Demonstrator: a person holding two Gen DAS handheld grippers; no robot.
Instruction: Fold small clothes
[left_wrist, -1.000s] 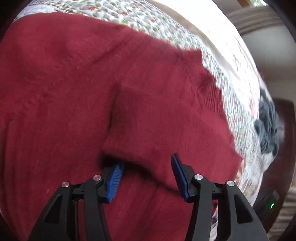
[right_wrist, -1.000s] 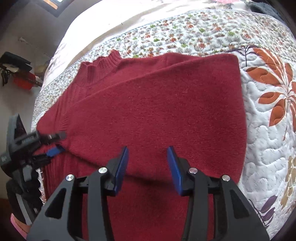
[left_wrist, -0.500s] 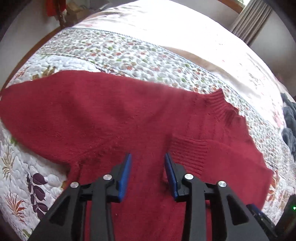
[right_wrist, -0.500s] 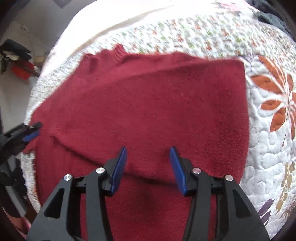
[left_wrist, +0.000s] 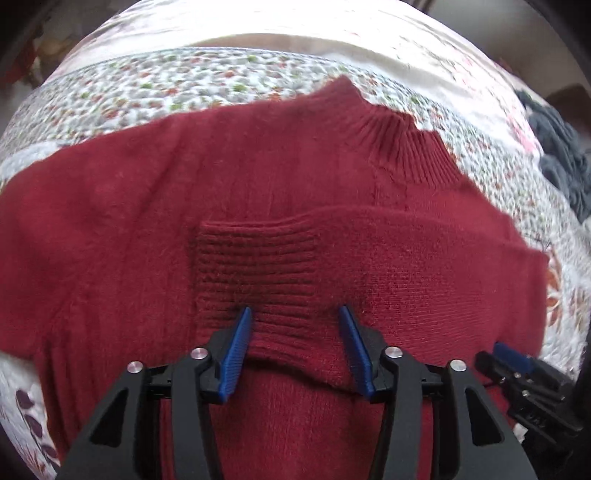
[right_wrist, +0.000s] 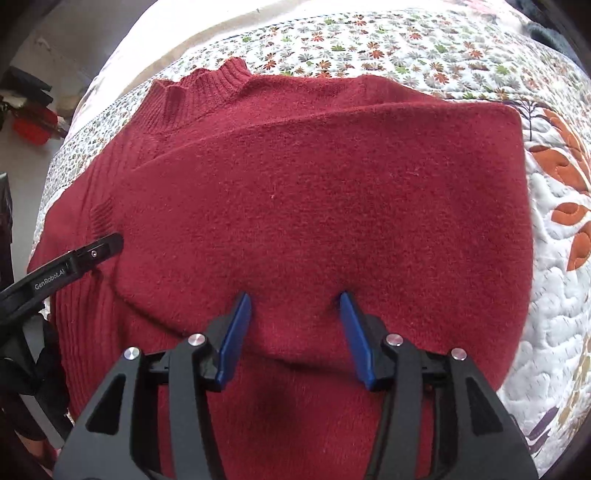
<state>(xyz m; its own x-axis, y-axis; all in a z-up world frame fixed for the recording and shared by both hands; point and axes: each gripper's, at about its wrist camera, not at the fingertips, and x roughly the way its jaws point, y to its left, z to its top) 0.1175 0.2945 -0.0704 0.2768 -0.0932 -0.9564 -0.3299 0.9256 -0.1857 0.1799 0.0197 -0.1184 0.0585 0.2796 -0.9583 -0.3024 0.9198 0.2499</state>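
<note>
Red sweater (left_wrist: 110, 229) spread on floral quilt (right_wrist: 554, 295), collar at far side; left gripper (left_wrist: 295, 332) open, ribbed cuff (left_wrist: 258, 273) lying between its jaws; right gripper (right_wrist: 295, 321) open over folded sleeve, nothing gripped

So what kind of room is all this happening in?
Most likely a bedroom. The red sweater lies spread on a floral quilt over what looks like a bed, with pale bedding beyond it, and a dark grey garment sits at the quilt's edge.

Soft daylight, washed-out glare at top, fisheye-bent edges slightly blurred
</note>
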